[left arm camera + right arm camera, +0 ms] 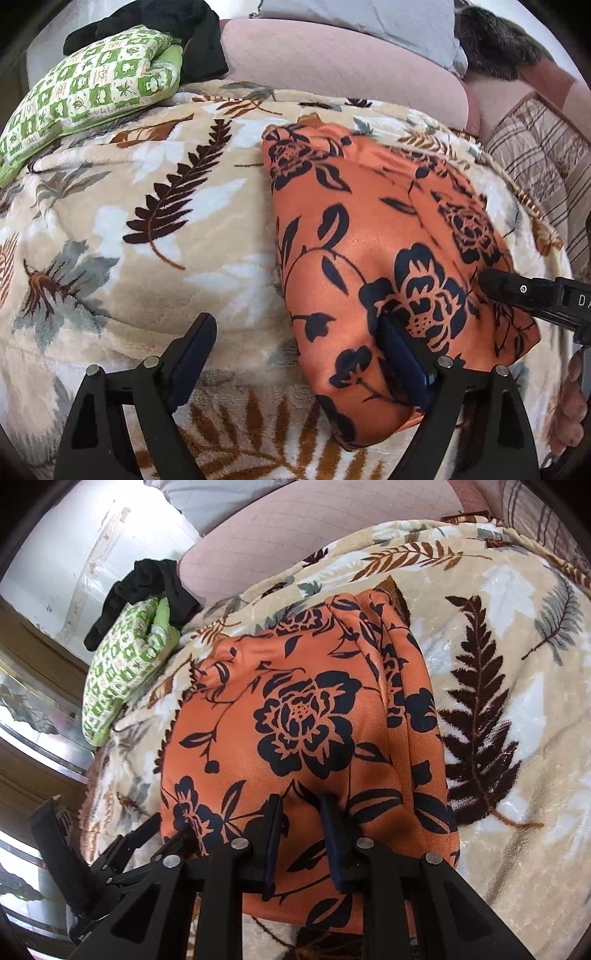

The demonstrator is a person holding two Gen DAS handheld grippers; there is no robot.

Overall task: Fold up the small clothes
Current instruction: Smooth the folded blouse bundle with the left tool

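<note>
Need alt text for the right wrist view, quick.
The right gripper, jaws narrowly apart, pinches a ridge of the folded orange floral garment lying on a leaf-print blanket. A green checked pillow lies beyond.

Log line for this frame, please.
garment: orange floral cloth folded on blanket | left tool: open | right tool: pinching cloth

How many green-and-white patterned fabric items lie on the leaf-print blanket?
1. The green-and-white checked fabric item lies at the far left end of the beige leaf-print blanket, partly under a black cloth; more may be hidden beneath.
</note>
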